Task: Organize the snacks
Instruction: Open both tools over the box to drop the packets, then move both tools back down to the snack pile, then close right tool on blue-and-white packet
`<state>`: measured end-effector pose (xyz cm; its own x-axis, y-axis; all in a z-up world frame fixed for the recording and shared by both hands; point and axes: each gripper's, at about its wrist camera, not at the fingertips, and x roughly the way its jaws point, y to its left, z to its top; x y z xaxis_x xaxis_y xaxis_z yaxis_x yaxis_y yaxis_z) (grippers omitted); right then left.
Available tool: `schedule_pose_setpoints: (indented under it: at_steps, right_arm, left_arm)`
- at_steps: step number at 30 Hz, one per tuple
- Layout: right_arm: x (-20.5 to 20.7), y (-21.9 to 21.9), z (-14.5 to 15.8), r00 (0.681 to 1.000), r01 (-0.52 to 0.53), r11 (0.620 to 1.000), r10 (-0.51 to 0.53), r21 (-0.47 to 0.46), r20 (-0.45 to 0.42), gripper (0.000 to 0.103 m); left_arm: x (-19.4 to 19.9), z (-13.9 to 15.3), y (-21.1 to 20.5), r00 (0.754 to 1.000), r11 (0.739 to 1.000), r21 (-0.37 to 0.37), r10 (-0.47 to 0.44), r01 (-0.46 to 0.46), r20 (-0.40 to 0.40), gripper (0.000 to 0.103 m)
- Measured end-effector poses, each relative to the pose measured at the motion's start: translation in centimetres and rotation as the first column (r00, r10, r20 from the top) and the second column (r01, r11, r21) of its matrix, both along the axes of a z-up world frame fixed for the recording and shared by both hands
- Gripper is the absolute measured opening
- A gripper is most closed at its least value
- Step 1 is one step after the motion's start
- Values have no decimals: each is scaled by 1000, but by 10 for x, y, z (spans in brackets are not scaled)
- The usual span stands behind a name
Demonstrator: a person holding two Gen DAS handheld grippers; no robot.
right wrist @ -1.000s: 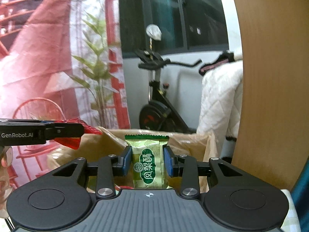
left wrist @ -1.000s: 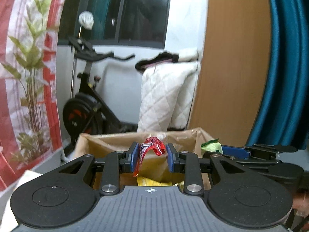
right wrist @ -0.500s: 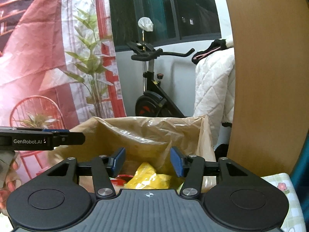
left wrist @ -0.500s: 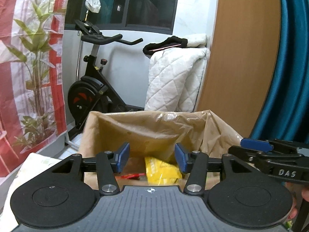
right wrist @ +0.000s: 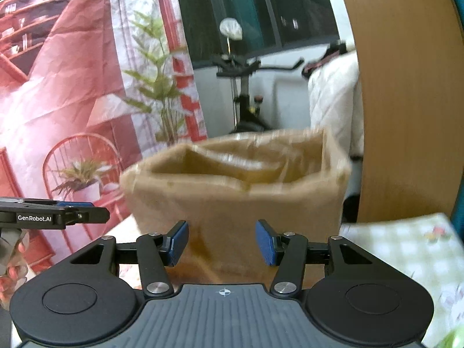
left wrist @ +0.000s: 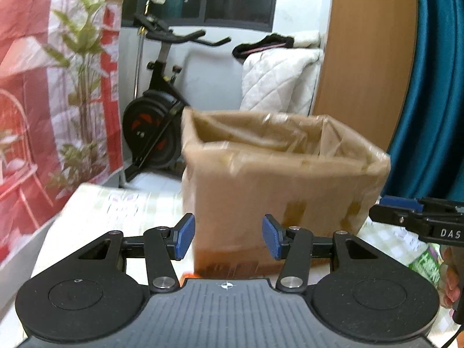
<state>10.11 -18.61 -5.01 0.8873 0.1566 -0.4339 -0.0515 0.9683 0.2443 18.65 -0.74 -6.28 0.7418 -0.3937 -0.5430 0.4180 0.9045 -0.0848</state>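
- The left gripper (left wrist: 228,239) and right gripper (right wrist: 221,243) are seen with jaws apart and nothing between the pads, both held before the lined cardboard box (left wrist: 278,179) on the checked tablecloth (right wrist: 406,249).
- A green snack packet (left wrist: 426,264) is glimpsed at the table's right, beside the box.
- A low sweep could knock the light box; the packet's slick wrapper may slip if pinched at an edge.

Two printed marks can be read. In the left wrist view, white letters "DAS" stand on the black side of the right tool (left wrist: 417,223) at about 3 o'clock. In the right wrist view, "GenRobot.AI" stands in white on the left tool (right wrist: 58,217) at about 9 o'clock.
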Motion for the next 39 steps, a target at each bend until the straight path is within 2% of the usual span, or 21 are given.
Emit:
schedule_pose_setpoints:
  at_steps: [13,17,24,26,29,31,32,39]
  right_arm:
    - [-7,39,-78,975,-55,998,57,12,-216,48]
    - [0,56,-99,957,-91,996,89,4,-274,62]
    - [29,71,-127,930,-100,995,102,26,-352,66]
    - [35,73,-135,921,-107,993,114,40,-372,69]
    - [38,77,-143,912,-108,993,121,54,-393,68]
    - [36,76,-144,912,-107,991,129,76,-389,61]
    - [35,75,-143,915,-109,990,134,86,-380,55]
    - [24,64,-134,937,-95,992,119,85,-330,43]
  left_arm:
    - [-17,-49,23,993,998,-20,50,-52,-106,53]
    - [-14,-58,25,990,998,-29,58,-63,-132,53]
    - [-15,-67,29,987,997,-18,71,-74,-143,53]
    - [-15,-69,31,986,997,-19,76,-80,-150,53]
    - [-15,-72,33,984,996,-18,79,-83,-158,53]
    - [-14,-75,33,983,996,-15,80,-83,-164,53]
    - [-14,-76,33,983,996,-13,80,-83,-166,53]
    - [-17,-78,29,984,998,-7,60,-62,-169,53]
